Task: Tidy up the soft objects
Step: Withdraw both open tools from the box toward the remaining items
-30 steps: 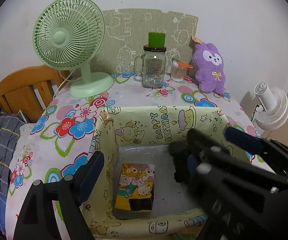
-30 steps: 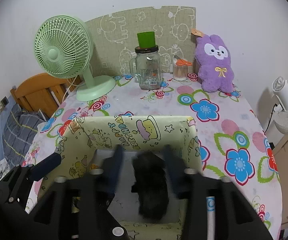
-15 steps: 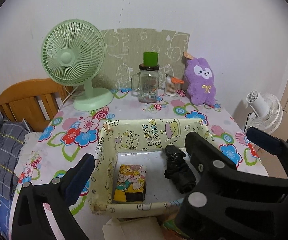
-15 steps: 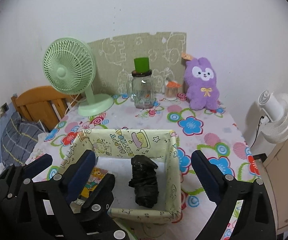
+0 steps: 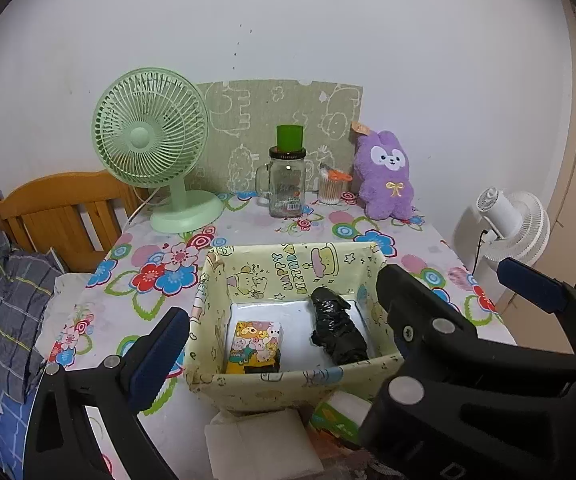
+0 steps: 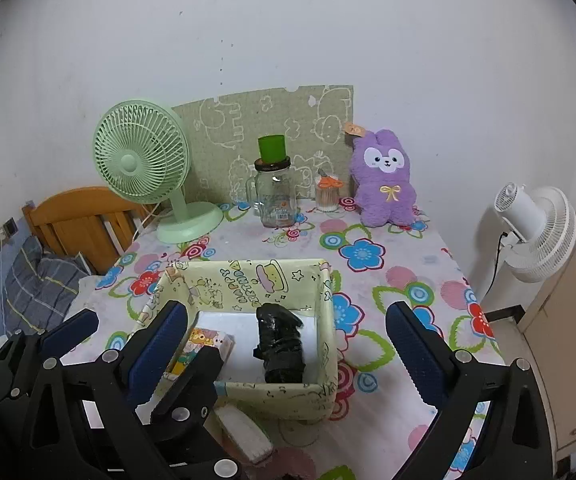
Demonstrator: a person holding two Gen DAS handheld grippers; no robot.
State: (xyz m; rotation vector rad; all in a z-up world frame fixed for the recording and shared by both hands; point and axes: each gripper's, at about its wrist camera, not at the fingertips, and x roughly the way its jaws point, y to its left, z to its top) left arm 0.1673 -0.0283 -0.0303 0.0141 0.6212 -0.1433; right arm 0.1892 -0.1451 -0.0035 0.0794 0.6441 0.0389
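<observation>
A pale yellow cartoon-print box [image 5: 288, 384] [image 6: 279, 396] stands on the flowered table. Inside lie a black crumpled soft bundle [image 5: 338, 332] [image 6: 279, 350] on the right and a colourful cartoon tissue pack [image 5: 255, 346] [image 6: 203, 344] on the left. A purple plush rabbit [image 5: 386, 176] [image 6: 384, 180] sits at the table's back right. My left gripper [image 5: 283, 320] is open and empty, above the box's near side. My right gripper [image 6: 288, 336] is open and empty, held back above the box.
A green desk fan [image 5: 155, 148] stands at the back left, a glass jar with a green cup [image 5: 287, 178] and a cotton-swab holder [image 5: 334, 188] at the back. White tissue packs [image 5: 261, 444] lie before the box. A white fan [image 6: 536, 236] stands right of the table.
My right gripper opened and let go of the black bundle, which now lies in the box. Both grippers have drawn back and up, away from the box.
</observation>
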